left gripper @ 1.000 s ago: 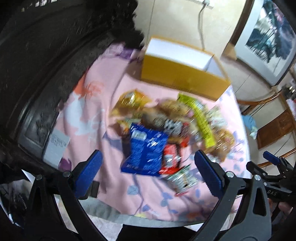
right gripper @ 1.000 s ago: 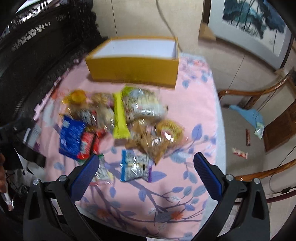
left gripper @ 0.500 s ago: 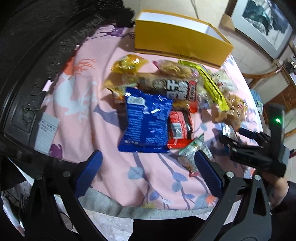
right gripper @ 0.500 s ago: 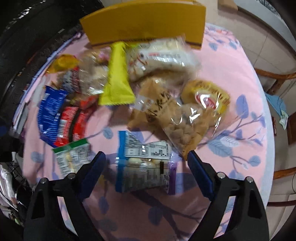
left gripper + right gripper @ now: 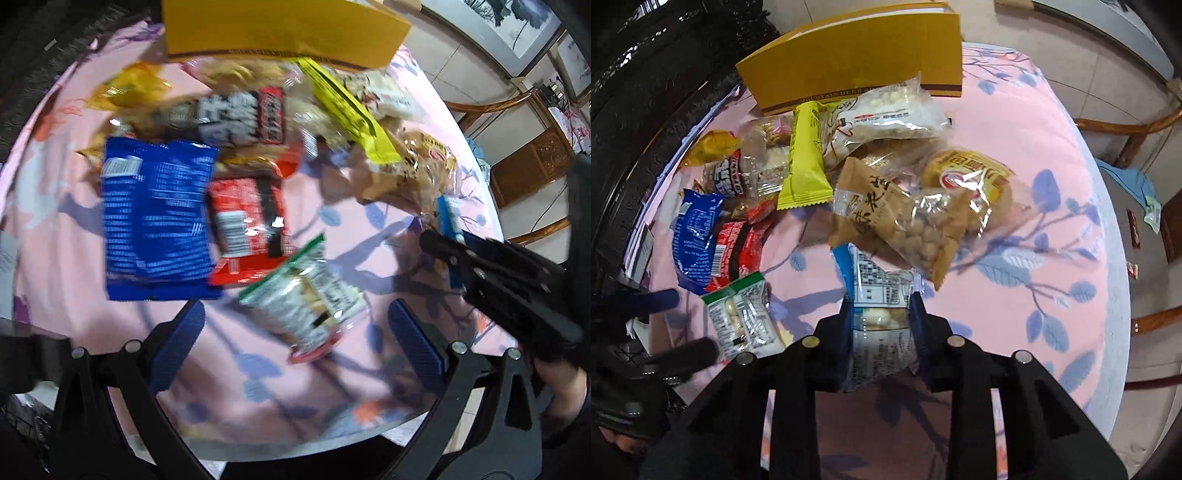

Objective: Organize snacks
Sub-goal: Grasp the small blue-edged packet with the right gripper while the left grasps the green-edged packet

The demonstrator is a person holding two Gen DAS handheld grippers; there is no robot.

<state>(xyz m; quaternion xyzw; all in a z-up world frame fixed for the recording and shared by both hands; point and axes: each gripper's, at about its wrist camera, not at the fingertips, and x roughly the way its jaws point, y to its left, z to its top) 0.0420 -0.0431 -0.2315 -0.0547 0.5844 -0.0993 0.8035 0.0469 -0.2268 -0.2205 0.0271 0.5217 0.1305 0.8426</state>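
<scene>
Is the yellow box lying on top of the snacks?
No, the yellow box stands on the pink cloth behind the snack pile.

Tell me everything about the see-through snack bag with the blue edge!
The clear plastic snack packet with a blue edge shows pale round pieces inside and a white label with black print. It lies on the pink flowered tablecloth, its far end tucked under the brown peanut bag. The right gripper is closing on it, one blue pad at each side.
</scene>
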